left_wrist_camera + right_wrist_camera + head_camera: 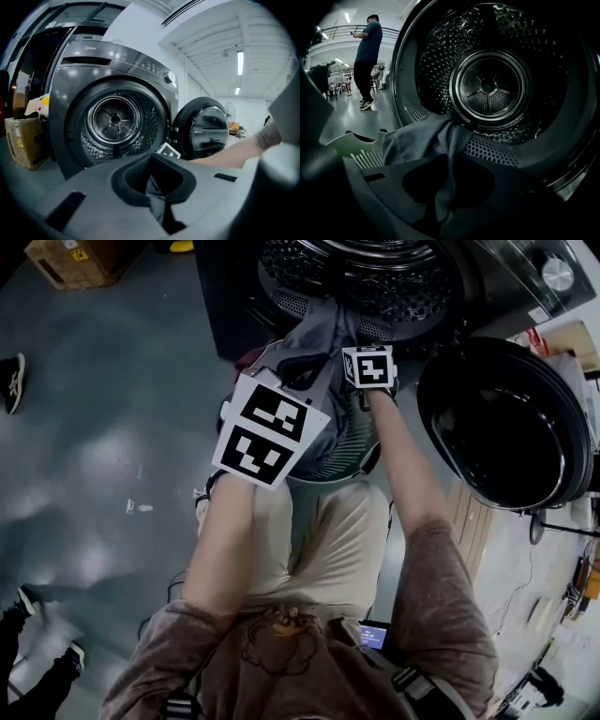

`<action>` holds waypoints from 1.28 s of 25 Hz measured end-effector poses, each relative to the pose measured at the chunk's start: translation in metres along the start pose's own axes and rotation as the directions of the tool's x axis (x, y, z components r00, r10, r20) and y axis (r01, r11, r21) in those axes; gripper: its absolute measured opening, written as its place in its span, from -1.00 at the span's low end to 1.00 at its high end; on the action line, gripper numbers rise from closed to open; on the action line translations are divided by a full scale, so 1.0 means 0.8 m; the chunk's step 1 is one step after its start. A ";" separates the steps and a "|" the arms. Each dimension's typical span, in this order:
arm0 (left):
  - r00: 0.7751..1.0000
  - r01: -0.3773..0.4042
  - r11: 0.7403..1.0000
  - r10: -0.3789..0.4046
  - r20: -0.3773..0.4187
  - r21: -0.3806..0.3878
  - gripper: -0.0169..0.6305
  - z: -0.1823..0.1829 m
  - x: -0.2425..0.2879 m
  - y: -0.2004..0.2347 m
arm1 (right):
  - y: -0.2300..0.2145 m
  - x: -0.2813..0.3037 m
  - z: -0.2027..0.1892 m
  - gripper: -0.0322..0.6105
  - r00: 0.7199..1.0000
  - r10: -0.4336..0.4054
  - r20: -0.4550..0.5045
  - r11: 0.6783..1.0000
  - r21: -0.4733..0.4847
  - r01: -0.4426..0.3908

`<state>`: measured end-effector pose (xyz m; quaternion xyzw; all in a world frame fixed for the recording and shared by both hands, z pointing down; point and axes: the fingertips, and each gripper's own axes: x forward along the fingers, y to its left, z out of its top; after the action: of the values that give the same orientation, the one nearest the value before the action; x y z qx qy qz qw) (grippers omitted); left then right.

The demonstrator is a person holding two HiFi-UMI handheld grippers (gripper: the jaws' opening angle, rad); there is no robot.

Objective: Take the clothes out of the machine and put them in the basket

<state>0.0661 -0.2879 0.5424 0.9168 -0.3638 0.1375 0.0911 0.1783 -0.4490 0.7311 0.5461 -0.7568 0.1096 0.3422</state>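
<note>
A grey garment (319, 322) hangs out of the washing machine's open drum (366, 273), draped over the drum's lip (487, 150). My left gripper (302, 360) is shut on a fold of this garment (158, 208), and the left gripper view looks past its jaws at the drum (115, 119). My right gripper (349, 336) is right at the drum mouth, shut on another part of the same garment (423, 138), which runs down between its jaws. The laundry basket (354, 442) stands below both grippers, in front of the machine; its pale slotted rim (358, 147) shows in the right gripper view.
The machine's round door (506, 423) stands swung open at the right. A cardboard box (75, 259) sits on the floor left of the machine. A person (365, 51) stands further back on the left. Other people's shoes (11, 381) are at the floor's left edge.
</note>
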 end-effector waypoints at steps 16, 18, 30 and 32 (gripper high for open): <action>1.000 0.006 1.000 -0.006 -0.017 0.014 -0.93 -0.006 0.004 -0.007 | 0.080 -0.144 -0.037 -0.85 0.978 0.189 0.091 0.982 -0.037 -0.187; 1.000 0.005 1.000 -0.004 -0.021 0.016 -0.93 -0.006 0.006 -0.009 | 0.095 -0.166 -0.047 -0.85 0.971 0.218 0.094 0.975 -0.052 -0.214; 0.998 -0.013 0.999 0.015 -0.053 0.032 -0.93 -0.016 0.014 -0.013 | 0.145 -0.226 -0.088 -0.82 0.927 0.372 0.056 0.927 -0.076 -0.367; 0.998 -0.011 0.999 0.013 -0.058 0.030 -0.93 -0.019 0.014 -0.013 | 0.145 -0.228 -0.083 -0.71 0.929 0.364 0.067 0.929 -0.088 -0.358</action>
<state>0.0787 -0.2838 0.5594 0.9114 -0.3644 0.1702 0.0874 0.1315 -0.2320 0.6881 0.3883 -0.8613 0.1200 0.3050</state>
